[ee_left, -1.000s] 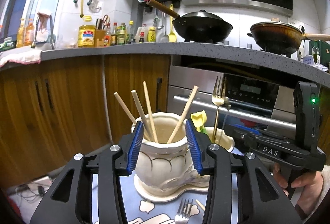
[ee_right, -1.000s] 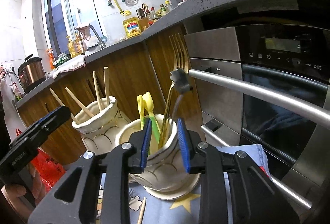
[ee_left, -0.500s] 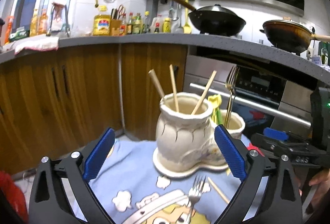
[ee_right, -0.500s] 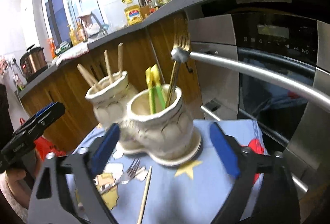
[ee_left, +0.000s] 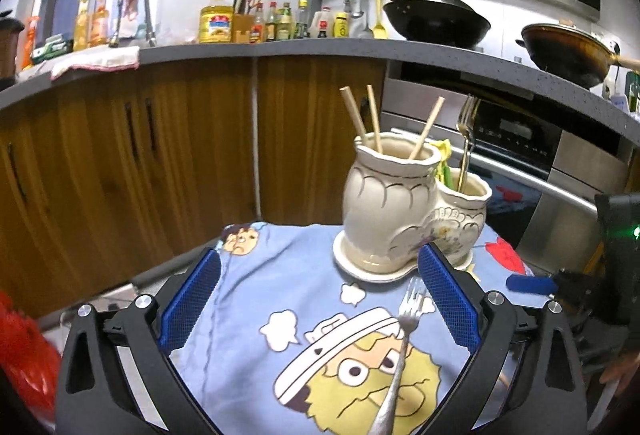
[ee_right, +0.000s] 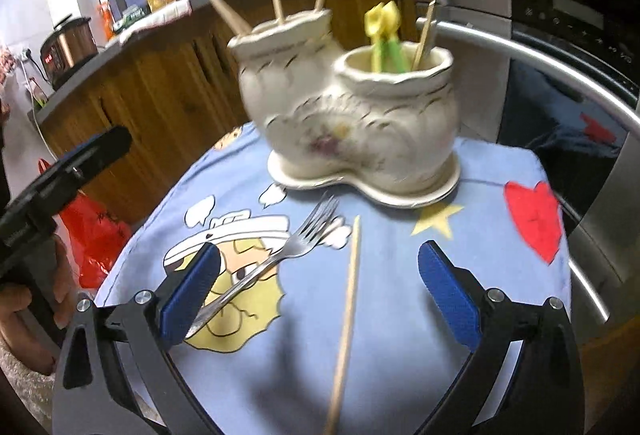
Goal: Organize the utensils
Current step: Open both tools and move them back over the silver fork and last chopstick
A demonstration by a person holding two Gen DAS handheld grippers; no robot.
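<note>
Both grippers have pulled back from the ceramic holder since a second ago, and their jaws, which were nearly closed around its pots, are now standing wide apart and holding nothing.

From largest to smallest: a blue cartoon-print cloth [ee_left: 256, 295] is covering the small table in front of wooden kitchen cabinets [ee_left: 120, 163]. A cream ceramic utensil holder [ee_left: 390, 211], made of a tall pot joined to a shorter pot on one shared saucer, is sitting at the far side of the cloth. Three wooden chopsticks [ee_left: 426, 131] are leaning in the tall pot. A gold fork [ee_left: 464, 139] and yellow-green utensils [ee_left: 444, 163] are standing in the short pot.

The left gripper [ee_left: 320, 303] is hovering over the cloth, well short of the holder. Its view is showing a silver fork [ee_left: 400, 347] lying on the cloth, tines pointing toward the holder, just inside its right-hand finger. That view is also taking in the counter with two woks [ee_left: 436, 19] and bottles, which the other view is mostly cutting off.

The right gripper [ee_right: 320, 299] is looking from the oven side, slightly blurred. Its view is showing the silver fork [ee_right: 272, 263] lying aslant with its handle running under the left-hand finger. Only this view is showing a loose chopstick [ee_right: 346, 319] in full, lying on the cloth between the fingers, near the fork but apart from it. It is also showing a red heart [ee_right: 532, 211] printed on the cloth and the oven handle [ee_right: 532, 63].
</note>
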